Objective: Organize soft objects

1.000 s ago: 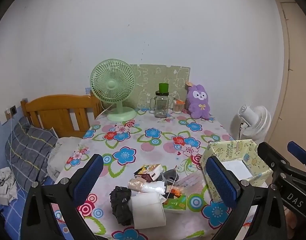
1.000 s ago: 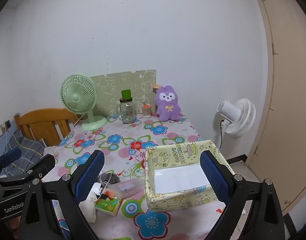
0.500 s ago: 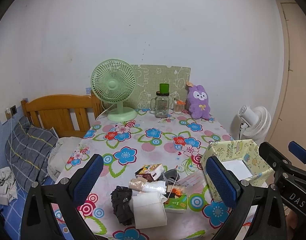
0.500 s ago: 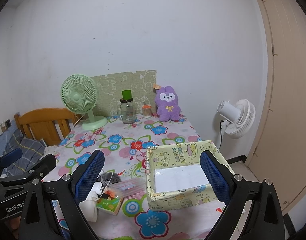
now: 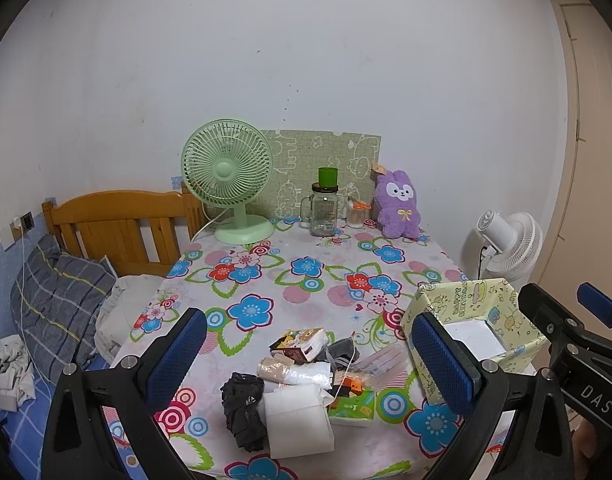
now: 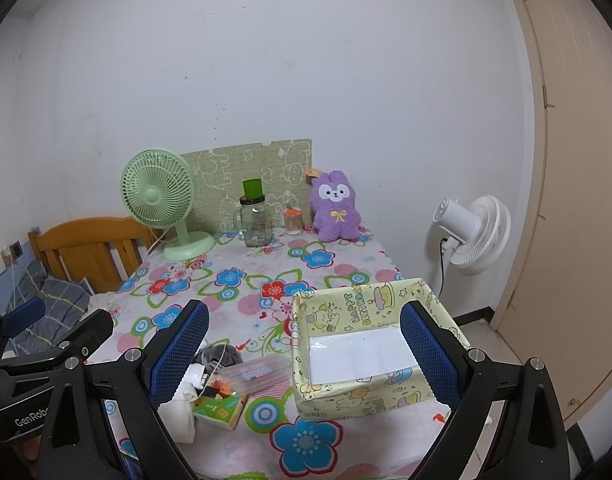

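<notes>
Both grippers, left (image 5: 306, 354) and right (image 6: 303, 350), gape empty above table's near edge. Pile (image 5: 301, 380) lies left of box (image 6: 370, 344). Black cloth (image 5: 243, 408): limp, light; pinch a bunched fold.

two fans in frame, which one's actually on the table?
The green desk fan, standing at the table's far left corner beside the glass jar. The white fan stands on the floor past the right edge.

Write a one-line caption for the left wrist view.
Open left gripper above a pile of soft items beside the yellow box.
</notes>
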